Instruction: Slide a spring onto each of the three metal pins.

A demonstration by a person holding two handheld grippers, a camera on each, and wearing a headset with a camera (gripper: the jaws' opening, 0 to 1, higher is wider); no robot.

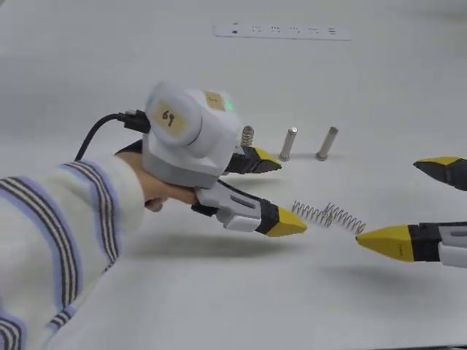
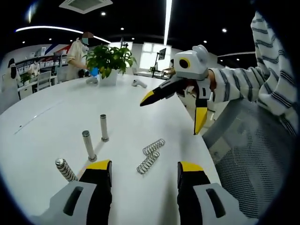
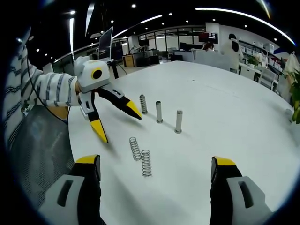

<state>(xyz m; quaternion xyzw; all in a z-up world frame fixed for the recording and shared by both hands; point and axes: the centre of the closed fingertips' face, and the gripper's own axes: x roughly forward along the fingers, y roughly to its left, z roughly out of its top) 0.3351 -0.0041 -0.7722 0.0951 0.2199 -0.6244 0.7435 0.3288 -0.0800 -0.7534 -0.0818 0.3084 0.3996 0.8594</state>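
Two loose springs lie flat on the white table, their long axes running between the left gripper and right gripper, both wide open and empty. Three pins stand upright beyond, one wearing a spring. An open office surrounds.

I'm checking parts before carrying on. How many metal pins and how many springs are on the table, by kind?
Metal pins: 3
Loose springs: 2
Spring on a pin: 1
Total: 6
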